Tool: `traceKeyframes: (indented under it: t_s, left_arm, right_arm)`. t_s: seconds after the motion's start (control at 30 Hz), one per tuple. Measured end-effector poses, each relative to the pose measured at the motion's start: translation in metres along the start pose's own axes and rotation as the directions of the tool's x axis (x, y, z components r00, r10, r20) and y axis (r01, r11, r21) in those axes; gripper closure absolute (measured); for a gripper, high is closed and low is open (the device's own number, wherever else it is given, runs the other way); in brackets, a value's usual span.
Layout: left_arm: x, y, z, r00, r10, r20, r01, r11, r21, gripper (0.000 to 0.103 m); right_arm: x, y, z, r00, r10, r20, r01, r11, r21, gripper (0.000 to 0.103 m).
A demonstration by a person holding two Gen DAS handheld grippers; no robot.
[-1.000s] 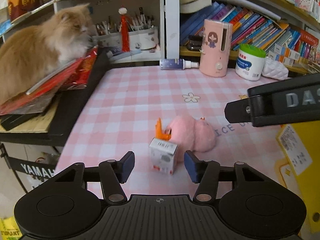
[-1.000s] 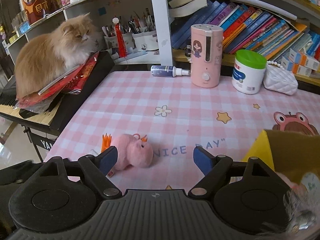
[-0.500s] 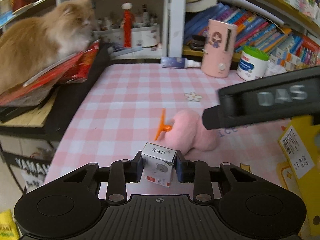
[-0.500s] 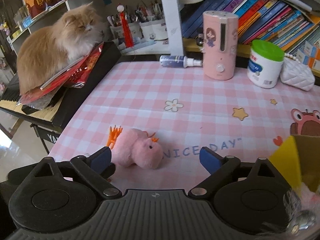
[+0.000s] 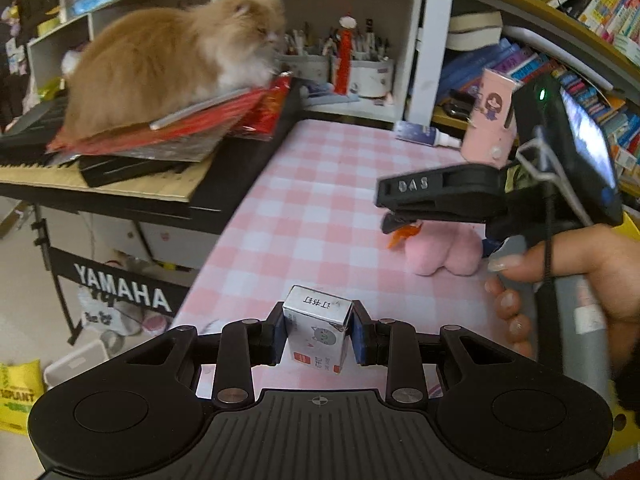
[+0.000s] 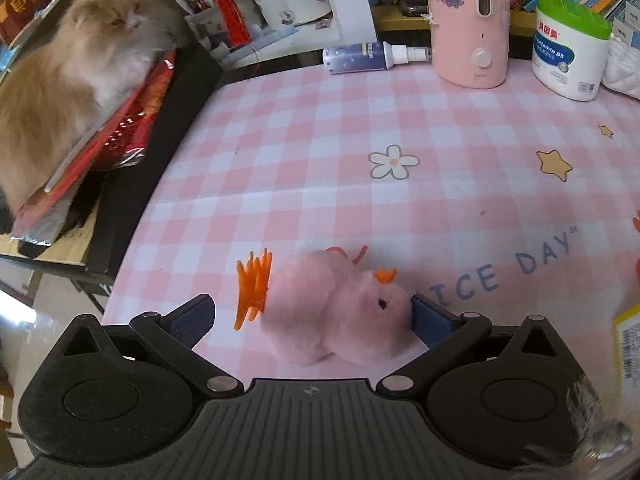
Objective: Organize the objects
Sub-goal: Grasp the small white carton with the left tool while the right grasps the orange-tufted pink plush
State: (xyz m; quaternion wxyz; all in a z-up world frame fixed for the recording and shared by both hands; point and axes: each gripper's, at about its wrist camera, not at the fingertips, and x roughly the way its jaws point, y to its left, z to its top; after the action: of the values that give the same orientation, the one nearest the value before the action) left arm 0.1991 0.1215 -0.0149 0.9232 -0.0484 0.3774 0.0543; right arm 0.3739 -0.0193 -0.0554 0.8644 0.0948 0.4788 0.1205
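1. The left gripper [image 5: 318, 336] is clamped on a small staple box [image 5: 317, 330], held just above the checked table's [image 6: 360, 128] near left edge.
2. The right gripper [image 6: 312, 314] is spread wide around the pink plush chick [image 6: 332, 312]; one pad touches its face, so it isn't gripped yet.
3. Nothing looks stowed yet; both items are left to place.

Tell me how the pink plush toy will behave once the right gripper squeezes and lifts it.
The pink plush toy looks soft, so it will probably compress between the right gripper fingers. It likely weighs little. Its orange comb may flop or snag.
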Motion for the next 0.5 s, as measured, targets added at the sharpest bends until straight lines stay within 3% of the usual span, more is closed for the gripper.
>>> traceKeyframes:
  t_s: [0.1, 0.17, 0.5]
  left_arm:
    - [-0.009, 0.006, -0.002, 1.0, 0.011, 0.005, -0.011, 1.0, -0.011, 0.073]
    - [-0.014, 0.009, -0.004, 1.0, 0.011, 0.01, -0.011, 1.0, -0.022, 0.073]
    - [-0.044, 0.016, -0.007, 0.996, -0.047, 0.072, 0.052, 0.996, -0.066, 0.073]
  right_arm:
    - [0.007, -0.001, -0.001, 1.0, -0.021, 0.022, 0.022, 1.0, -0.019, 0.015]
    - [0.005, 0.0, -0.002, 0.999, -0.012, 0.047, 0.014, 0.998, -0.06, 0.018]
    - [-0.058, 0.01, -0.027, 0.995, 0.037, 0.098, -0.017, 0.979, -0.203, 0.018]
